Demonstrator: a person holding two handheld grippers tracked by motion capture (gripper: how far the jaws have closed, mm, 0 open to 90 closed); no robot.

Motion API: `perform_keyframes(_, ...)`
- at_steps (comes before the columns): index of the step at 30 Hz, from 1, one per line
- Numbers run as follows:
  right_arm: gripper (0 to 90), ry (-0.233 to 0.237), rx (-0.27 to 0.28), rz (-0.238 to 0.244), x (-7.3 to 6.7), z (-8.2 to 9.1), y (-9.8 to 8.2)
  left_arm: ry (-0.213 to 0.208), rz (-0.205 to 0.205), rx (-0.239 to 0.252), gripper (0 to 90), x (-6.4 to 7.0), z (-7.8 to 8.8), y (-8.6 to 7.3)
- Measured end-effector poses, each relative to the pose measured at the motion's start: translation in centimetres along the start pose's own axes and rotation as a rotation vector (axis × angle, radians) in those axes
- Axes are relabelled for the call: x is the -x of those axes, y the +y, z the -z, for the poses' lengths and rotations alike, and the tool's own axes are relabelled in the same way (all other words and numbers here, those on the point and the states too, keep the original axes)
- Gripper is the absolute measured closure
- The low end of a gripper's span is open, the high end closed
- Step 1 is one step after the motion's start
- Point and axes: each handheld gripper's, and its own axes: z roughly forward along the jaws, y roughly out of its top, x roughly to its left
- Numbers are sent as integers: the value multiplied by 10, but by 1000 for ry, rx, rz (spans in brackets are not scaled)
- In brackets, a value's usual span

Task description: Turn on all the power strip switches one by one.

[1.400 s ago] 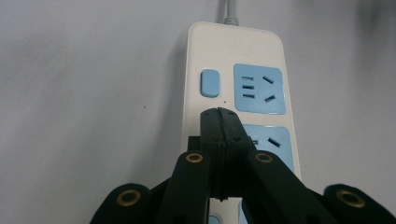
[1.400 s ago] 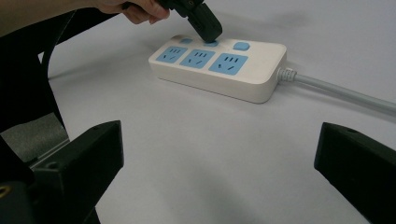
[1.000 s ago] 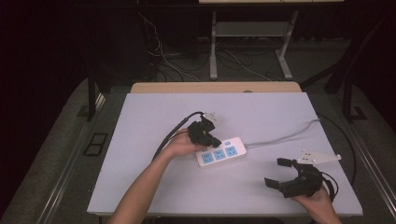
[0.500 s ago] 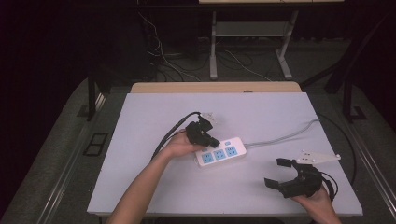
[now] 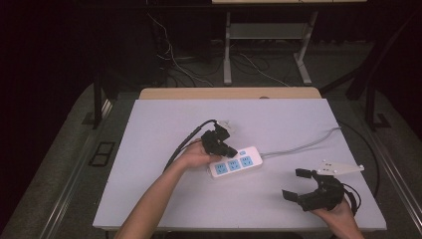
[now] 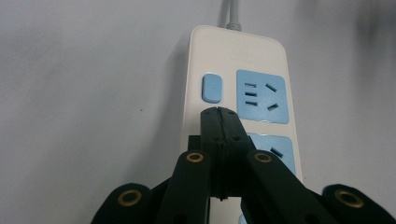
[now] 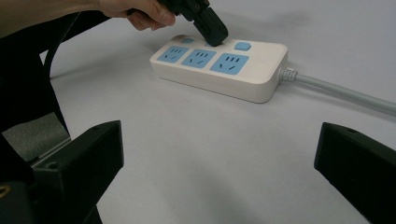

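A white plastic power strip (image 5: 235,162) with three blue sockets and small blue switch buttons lies flat near the middle of the white bench (image 5: 149,189), its grey cable (image 5: 303,146) running off toward the bench's right edge. The left gripper (image 5: 230,152) has its jaws closed together with nothing between them, and the joined tip is set down on the strip's top face, just short of the blue switch button (image 6: 211,87) beside the end socket (image 6: 260,96). In the right gripper view the same tip (image 7: 216,37) meets the row of buttons along the strip's far edge.

Judging by this, the work is pressing a switch with the closed tip: the approach is made, but whether the button has been pushed in cannot be told. No plug sits in any socket.

The right gripper (image 5: 300,185) rests near the bench's front right corner, well apart from the strip, jaws spread wide and empty. Nothing lies between the left gripper and the button; only its own black cable (image 5: 186,142) trails behind the left hand (image 5: 195,157).
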Motion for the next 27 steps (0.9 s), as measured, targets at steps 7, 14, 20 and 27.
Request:
perform_keyframes(7,11,-4,9,3,-1,3,0,-22,27,63,899,-3,0,-10)
perform_keyframes(14,11,-2,7,1,0,3,0,-9,32,75,899,-3,0,-12)
perform_keyframes(20,11,-6,7,-3,1,2,0,19,0,49,897,2,0,-8)
perform_keyframes(27,11,-5,8,-7,1,2,0,54,-21,30,895,6,0,-5)
